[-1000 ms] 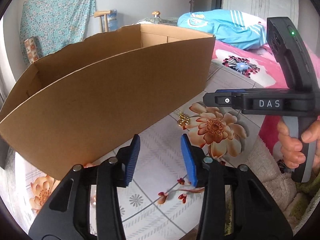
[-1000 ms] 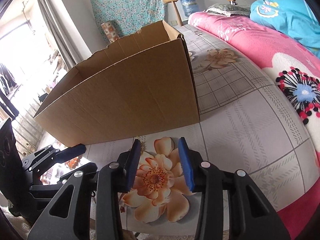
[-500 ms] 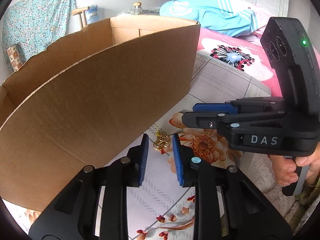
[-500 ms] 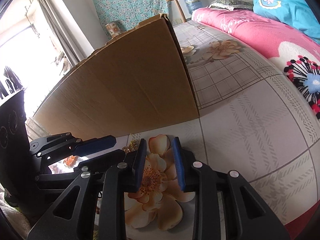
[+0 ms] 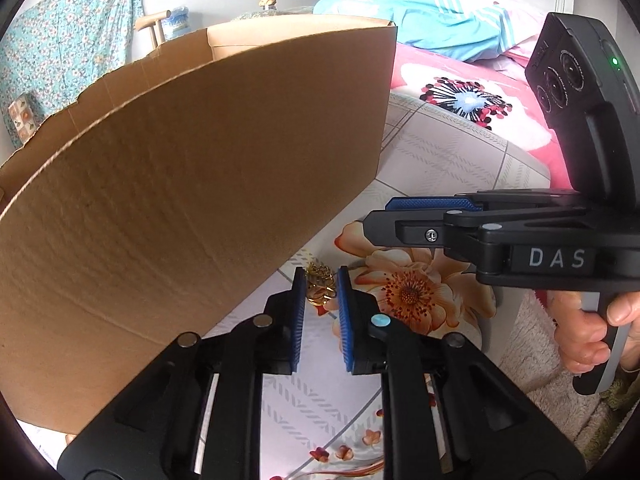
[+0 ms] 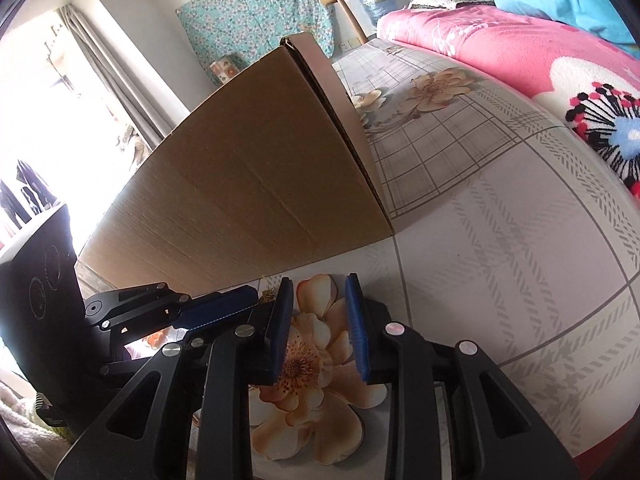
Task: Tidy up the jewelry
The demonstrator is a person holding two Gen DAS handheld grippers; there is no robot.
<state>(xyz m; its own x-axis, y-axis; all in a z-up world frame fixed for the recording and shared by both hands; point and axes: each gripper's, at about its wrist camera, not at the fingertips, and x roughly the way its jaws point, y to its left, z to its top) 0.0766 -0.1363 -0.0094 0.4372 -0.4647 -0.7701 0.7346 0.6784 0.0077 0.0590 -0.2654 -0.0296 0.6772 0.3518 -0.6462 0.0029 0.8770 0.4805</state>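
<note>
The white letters "DAS" (image 5: 557, 258) are on the side of the right gripper (image 6: 320, 308). A small green light (image 5: 614, 61) glows on the black block above those letters.

The left gripper (image 5: 320, 292) points down at the bed. Its two blue pads have just been closing in, and a little pile of gold jewelry (image 5: 319, 289) sits right between the tips. The pads look like they are just touching it, but it is hard to tell if they pinch it yet. The jewelry lies on the bed sheet (image 6: 500, 240), just beside the bottom edge of the big cardboard box (image 5: 192, 200).

The right gripper also tilts down. Its pads are a little apart with nothing between them, only a printed orange flower (image 6: 308, 364) under them. A person's hand (image 5: 588, 332) holds its handle.

The sheet is pale with grey checks and flowers. A pink blanket (image 6: 500, 36) and a blue cloth (image 5: 420, 24) lie at the back. A flowery green cloth (image 6: 256, 12) hangs on the wall, and bright light comes in past a grey curtain (image 6: 100, 60).
</note>
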